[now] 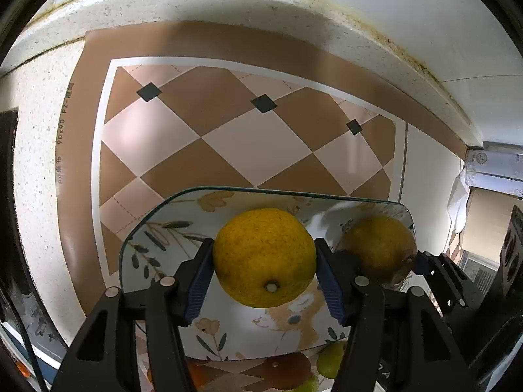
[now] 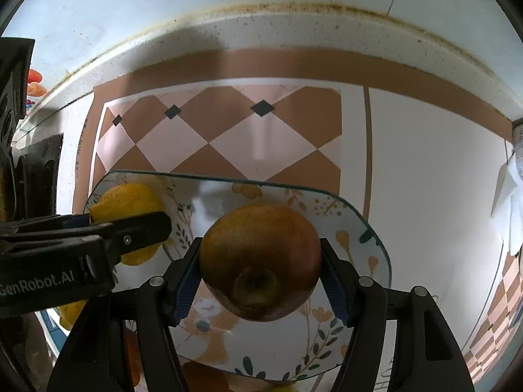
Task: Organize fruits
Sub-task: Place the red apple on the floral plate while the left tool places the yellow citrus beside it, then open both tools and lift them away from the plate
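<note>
My left gripper is shut on a yellow citrus fruit and holds it over a glass plate with a floral and fox print. My right gripper is shut on a brownish-red apple over the same plate. In the left wrist view the apple and right gripper show at the right. In the right wrist view the citrus and the left gripper's arm show at the left.
The plate lies on a brown and pink checkered mat on a speckled white counter by a wall. Green and orange fruits lie below the plate's near edge. Boxes stand at the right.
</note>
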Demonstrator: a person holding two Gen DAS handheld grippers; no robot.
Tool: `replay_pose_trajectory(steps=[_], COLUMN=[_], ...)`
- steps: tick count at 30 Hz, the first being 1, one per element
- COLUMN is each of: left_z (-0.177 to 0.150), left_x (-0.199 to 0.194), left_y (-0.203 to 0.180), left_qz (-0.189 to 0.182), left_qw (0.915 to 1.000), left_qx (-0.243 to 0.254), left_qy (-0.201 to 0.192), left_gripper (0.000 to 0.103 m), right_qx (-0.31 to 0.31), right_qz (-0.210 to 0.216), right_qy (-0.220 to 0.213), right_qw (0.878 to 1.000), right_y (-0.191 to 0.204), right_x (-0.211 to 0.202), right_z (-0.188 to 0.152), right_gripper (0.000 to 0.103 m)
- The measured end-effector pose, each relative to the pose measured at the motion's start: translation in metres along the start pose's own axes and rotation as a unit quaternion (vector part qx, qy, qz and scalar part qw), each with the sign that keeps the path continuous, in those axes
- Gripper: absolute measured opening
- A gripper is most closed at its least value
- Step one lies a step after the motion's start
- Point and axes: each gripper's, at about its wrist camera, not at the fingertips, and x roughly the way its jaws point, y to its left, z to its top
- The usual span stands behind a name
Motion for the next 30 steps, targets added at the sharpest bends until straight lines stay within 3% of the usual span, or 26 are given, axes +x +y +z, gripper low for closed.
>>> replay_pose_trajectory(steps=[2, 5, 6, 8, 10, 19, 24, 30], left_z=[0.002, 0.001, 0.001, 0.0, 0.0, -0.03, -0.069, -0.12], left_x=[0.002, -0.001, -0.003, -0.011, -0.021, -0.066, -0.088, -0.105], left_y=[-0.001, -0.001, -0.001, -0.002, -0.002, -0.001, -0.001, -0.002], left_qz=[-0.001, 0.003, 0.008, 0.016, 0.022, 0.077, 0.118, 0.137], left_qw=[1.0, 1.0, 0.9999, 0.9995, 0.9989, 0.9907, 0.9795, 0.9684], left_qx=[-0.006, -0.001, 0.002, 0.008, 0.013, 0.046, 0.06, 0.075], left_qy=[0.002, -0.005, -0.011, -0.027, -0.039, -0.102, -0.152, -0.195], left_gripper=[0.057, 0.058, 0.061, 0.077, 0.082, 0.082, 0.082, 0.082], right_qx=[0.002, 0.006, 0.007, 0.013, 0.018, 0.046, 0.053, 0.056], right_qz=[0.004, 0.004, 0.005, 0.004, -0.003, -0.051, -0.058, -0.056], right_qy=[0.004, -0.004, -0.006, -0.009, -0.012, -0.029, -0.047, -0.078], right_qw=[1.0, 1.0, 1.0, 1.0, 1.0, 0.997, 0.996, 0.994], right_y=[-0.002, -0.002, -0.003, -0.005, -0.01, -0.03, -0.033, -0.018], right_x=[0.0, -0.006, -0.011, -0.018, -0.026, -0.061, -0.08, -0.103], right_z=[0.001, 0.005, 0.005, 0.006, 0.003, -0.036, -0.07, -0.109], right_gripper=[0.07, 0.093, 0.093, 0.093, 0.093, 0.093, 0.093, 0.093])
